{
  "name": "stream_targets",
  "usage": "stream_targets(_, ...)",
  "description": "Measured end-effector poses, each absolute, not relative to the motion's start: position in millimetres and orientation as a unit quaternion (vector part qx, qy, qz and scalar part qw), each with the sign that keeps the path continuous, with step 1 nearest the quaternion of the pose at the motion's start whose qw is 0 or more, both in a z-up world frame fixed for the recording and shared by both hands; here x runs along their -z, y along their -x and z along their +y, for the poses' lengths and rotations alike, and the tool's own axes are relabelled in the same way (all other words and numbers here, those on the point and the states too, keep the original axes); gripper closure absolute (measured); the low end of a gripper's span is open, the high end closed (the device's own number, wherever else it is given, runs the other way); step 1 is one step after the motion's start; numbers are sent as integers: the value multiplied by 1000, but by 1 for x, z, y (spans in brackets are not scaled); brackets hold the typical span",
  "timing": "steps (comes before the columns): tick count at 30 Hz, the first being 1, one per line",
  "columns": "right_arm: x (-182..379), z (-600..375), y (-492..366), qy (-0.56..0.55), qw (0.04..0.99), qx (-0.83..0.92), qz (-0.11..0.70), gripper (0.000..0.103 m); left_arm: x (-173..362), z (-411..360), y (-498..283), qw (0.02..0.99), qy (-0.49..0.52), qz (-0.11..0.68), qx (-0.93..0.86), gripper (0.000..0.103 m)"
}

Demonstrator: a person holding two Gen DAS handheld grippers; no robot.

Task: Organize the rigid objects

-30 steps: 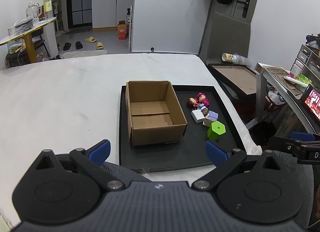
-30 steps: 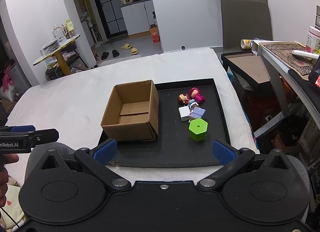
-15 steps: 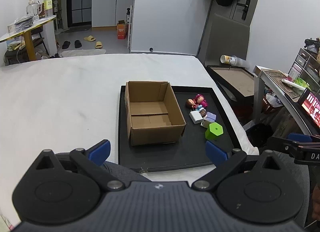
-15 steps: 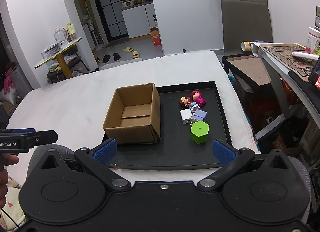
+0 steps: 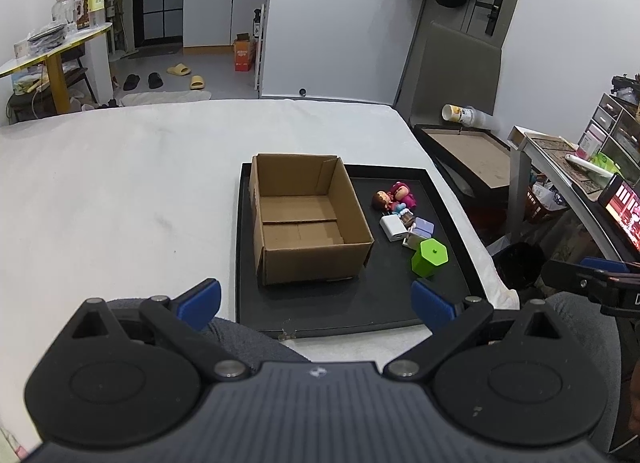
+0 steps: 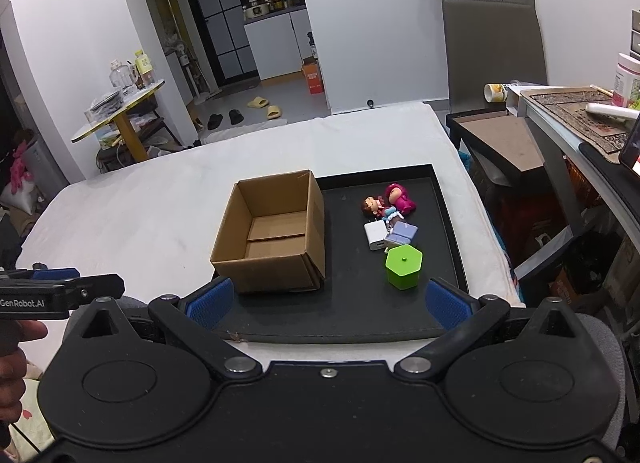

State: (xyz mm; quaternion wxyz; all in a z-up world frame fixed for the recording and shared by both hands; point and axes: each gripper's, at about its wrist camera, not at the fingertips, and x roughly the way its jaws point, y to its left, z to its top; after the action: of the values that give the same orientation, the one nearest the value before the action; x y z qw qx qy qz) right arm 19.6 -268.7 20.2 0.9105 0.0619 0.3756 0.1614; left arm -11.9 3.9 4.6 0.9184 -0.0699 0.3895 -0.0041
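Observation:
An open, empty cardboard box (image 5: 308, 223) (image 6: 276, 233) stands on the left of a black tray (image 5: 352, 303) (image 6: 360, 319). To its right lie a green hexagonal block (image 5: 429, 257) (image 6: 403, 265), a white cube (image 5: 392, 227) (image 6: 375, 235), a lilac piece (image 5: 423, 228) (image 6: 403, 232) and two small dolls (image 5: 394, 197) (image 6: 386, 202). My left gripper (image 5: 316, 303) is open and empty, near the tray's front edge. My right gripper (image 6: 327, 301) is open and empty, also at the front edge.
The tray lies on a white-covered surface (image 5: 120, 191). A dark side table (image 6: 504, 135) and a grey desk (image 6: 576, 115) stand to the right. A yellow round table (image 5: 52, 43) is far left. My knees in grey cloth (image 5: 248, 339) are below the grippers.
Both views have drawn back and risen slightly, so the tray and box look a little farther away. Nothing on the tray has moved. Both grippers stay open.

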Motion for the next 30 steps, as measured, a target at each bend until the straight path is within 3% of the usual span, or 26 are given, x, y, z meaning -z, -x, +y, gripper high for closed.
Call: stream_targets(30, 25, -259, -73, -32, 895, -135, 424, 0, 40, 20, -49, 901, 75, 427, 0, 3)
